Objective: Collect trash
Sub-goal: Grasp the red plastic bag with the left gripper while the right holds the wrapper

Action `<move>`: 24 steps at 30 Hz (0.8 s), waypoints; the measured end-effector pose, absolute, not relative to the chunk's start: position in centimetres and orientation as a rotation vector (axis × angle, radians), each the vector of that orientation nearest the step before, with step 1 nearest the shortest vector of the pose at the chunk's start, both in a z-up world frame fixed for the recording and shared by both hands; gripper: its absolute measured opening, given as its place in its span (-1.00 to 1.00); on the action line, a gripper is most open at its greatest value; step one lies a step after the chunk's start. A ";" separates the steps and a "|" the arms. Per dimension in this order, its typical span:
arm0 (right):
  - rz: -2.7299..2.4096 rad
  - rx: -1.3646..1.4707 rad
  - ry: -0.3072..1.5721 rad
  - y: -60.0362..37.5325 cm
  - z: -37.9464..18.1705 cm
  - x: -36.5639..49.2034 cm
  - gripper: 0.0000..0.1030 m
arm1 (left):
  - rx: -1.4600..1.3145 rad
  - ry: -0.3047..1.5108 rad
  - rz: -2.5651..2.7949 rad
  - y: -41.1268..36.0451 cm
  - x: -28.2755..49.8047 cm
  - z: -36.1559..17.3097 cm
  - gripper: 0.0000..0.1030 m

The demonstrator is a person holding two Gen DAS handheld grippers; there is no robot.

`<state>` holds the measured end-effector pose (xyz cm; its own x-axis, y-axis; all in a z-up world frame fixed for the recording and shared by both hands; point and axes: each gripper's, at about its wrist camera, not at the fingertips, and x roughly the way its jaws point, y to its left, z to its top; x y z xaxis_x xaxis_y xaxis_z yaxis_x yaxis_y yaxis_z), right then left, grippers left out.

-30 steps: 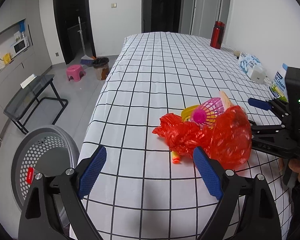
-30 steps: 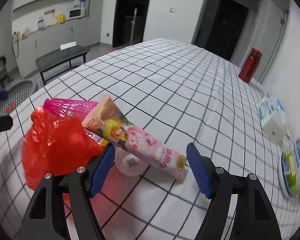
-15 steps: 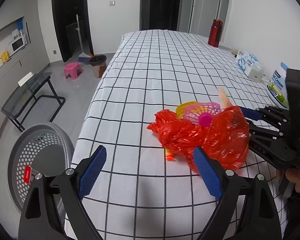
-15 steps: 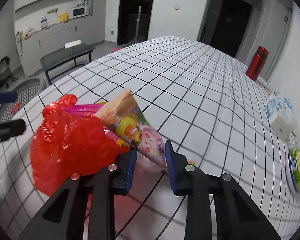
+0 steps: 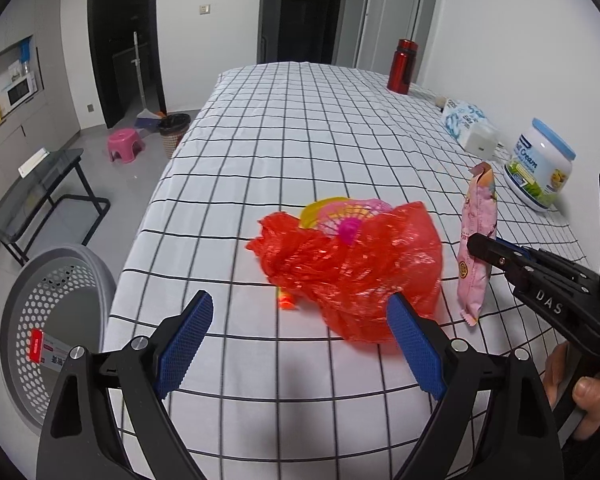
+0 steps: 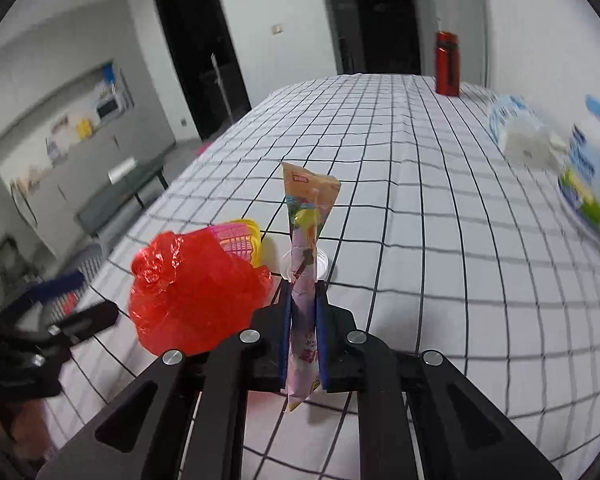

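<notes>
Left wrist view: I see my left gripper angled down over the near table edge, jaws wide apart and holding nothing. The red bag lies crumpled just beyond the fingertips, on the checked cloth. A pink basket and a yellow piece sit against its far side. At right, a hand holds the right gripper, with the pink wrapper upright in its tip. A grey bin stands on the floor at left.

Right wrist view: my right gripper is clamped on the wrapper, pads pressing both sides; the wrapper stands clear of the cloth. The bag lies to its left. A red bottle stands at the far end, a tub at right.
</notes>
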<state>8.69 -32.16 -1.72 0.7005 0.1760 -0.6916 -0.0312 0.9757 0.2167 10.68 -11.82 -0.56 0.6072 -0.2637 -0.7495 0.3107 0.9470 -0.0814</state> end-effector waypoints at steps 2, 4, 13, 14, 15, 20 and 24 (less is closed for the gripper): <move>0.121 0.254 0.776 -32.9 -1.9 8.4 -0.80 | 0.060 0.857 -0.339 -12.4 10.6 -0.6 0.69; 0.126 0.278 0.764 -33.3 -1.8 8.2 -0.81 | 0.053 0.858 -0.344 -12.8 10.5 -0.7 0.69; 0.151 0.355 0.702 -35.6 -1.1 7.0 -0.81 | 0.050 0.839 -0.351 -15.7 10.7 -0.5 0.77; 0.156 0.364 0.698 -35.8 -1.1 7.0 -0.81 | 0.053 0.836 -0.346 -16.1 10.8 -0.7 0.80; 0.164 0.375 0.694 -36.0 -1.0 6.9 -0.81 | 0.059 0.835 -0.338 -16.5 11.0 -0.9 0.80; 0.183 0.388 0.691 -36.3 -1.0 6.8 -0.81 | 0.070 0.862 -0.307 -17.2 11.7 -2.4 0.42; 0.191 0.380 0.690 -35.9 -1.0 6.8 -0.81 | 0.059 0.891 -0.319 -16.7 11.8 -2.9 -0.04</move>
<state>6.81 -35.93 -0.97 0.7575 0.2948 -0.5825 -0.0465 0.9143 0.4023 11.78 -16.74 -2.91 0.5850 -0.2489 -0.7719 0.2977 0.9512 -0.0812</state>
